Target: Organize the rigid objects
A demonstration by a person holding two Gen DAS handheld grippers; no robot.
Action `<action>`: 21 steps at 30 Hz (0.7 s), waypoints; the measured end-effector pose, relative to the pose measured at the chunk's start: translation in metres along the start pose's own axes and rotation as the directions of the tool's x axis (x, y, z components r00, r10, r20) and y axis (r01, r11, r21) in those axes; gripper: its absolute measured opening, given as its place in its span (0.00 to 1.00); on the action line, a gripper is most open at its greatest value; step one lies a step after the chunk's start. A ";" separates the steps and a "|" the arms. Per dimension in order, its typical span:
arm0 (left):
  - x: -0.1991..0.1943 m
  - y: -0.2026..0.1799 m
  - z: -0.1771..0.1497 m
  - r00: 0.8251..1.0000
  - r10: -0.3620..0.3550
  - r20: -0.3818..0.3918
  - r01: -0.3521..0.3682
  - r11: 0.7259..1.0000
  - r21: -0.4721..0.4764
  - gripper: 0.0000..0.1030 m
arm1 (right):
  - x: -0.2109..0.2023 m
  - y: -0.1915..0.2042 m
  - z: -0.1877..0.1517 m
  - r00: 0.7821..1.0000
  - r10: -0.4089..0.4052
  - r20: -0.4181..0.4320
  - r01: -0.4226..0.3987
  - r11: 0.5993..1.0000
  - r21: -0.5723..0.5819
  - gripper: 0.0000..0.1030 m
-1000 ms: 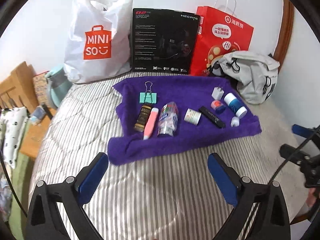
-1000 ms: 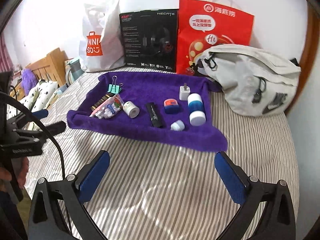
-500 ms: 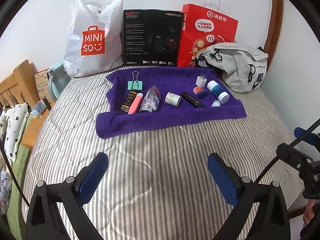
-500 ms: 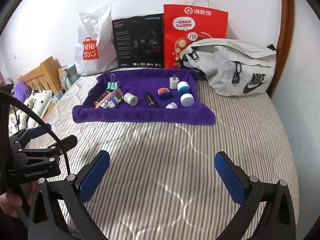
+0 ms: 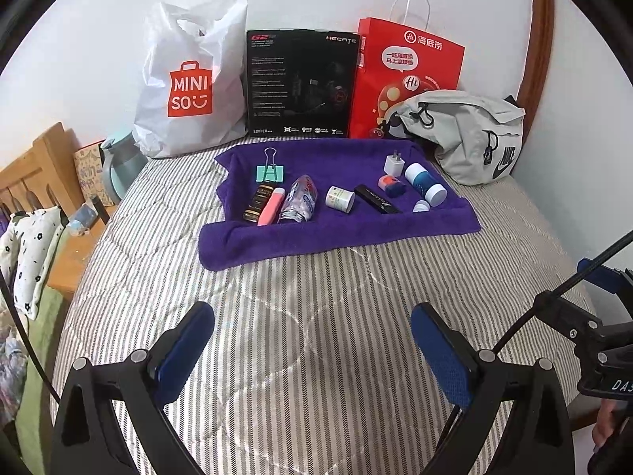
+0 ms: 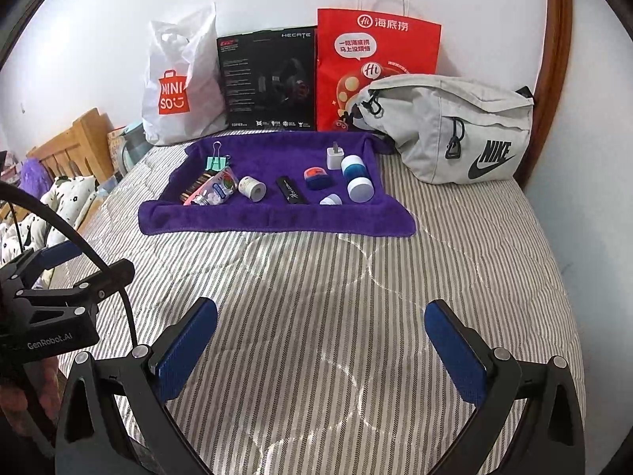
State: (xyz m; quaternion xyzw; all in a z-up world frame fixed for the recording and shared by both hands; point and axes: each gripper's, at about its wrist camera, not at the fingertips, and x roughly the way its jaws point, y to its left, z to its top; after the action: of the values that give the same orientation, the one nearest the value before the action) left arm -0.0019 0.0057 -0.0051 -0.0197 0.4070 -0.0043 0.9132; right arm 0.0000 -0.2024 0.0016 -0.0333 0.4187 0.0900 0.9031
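A purple towel point(image 5: 336, 233) point(image 6: 277, 221) lies on the striped bed and carries several small items. From left to right lie a teal binder clip point(image 5: 270, 172), a dark tube point(image 5: 257, 202), a pink tube point(image 5: 272, 206), a clear candy bottle point(image 5: 299, 200), a small white jar point(image 5: 339, 199), a black stick point(image 5: 376, 199), a red-blue case point(image 5: 391, 184), a white plug point(image 5: 394, 164) and a blue-white bottle point(image 5: 425, 184). My left gripper point(image 5: 312, 344) and right gripper point(image 6: 320, 340) hover open over bare bedding, well short of the towel, holding nothing.
Against the wall stand a white Miniso bag point(image 5: 190, 87), a black headset box point(image 5: 300, 83) and a red paper bag point(image 5: 407, 75). A grey Nike pouch point(image 6: 455, 134) lies right of the towel. A wooden headboard point(image 5: 35, 174) and a teal kettle point(image 5: 118, 166) sit at left.
Both grippers have pulled back from the towel, so it looks smaller and farther away. They stay open. Nothing on the towel has moved.
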 end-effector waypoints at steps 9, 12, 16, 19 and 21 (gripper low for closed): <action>-0.003 0.012 -0.002 1.000 0.011 -0.003 -0.011 1.000 -0.021 0.98 | 0.000 0.002 0.000 1.000 -0.004 0.000 0.004 1.000 -0.007 1.00; -0.003 0.016 -0.002 1.000 0.013 -0.002 -0.013 1.000 -0.027 0.98 | -0.001 0.000 -0.001 1.000 -0.007 0.000 0.007 1.000 -0.004 1.00; -0.003 0.018 -0.002 1.000 0.010 -0.004 -0.010 0.999 -0.032 0.98 | -0.002 -0.001 -0.001 1.000 -0.013 0.001 0.013 1.000 -0.005 1.00; -0.003 0.018 -0.002 1.000 0.010 -0.005 -0.010 0.999 -0.032 0.97 | -0.003 -0.001 -0.002 1.000 -0.017 0.000 0.017 1.000 -0.007 1.00; -0.003 0.018 -0.003 1.000 0.007 -0.007 -0.007 1.000 -0.029 0.98 | -0.004 -0.002 -0.001 1.000 -0.020 0.004 0.020 1.000 -0.004 1.00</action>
State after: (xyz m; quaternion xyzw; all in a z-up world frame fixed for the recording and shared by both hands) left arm -0.0065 0.0232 -0.0059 -0.0315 0.4103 0.0046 0.9114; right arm -0.0031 -0.2052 0.0035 -0.0391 0.4165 0.0821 0.9046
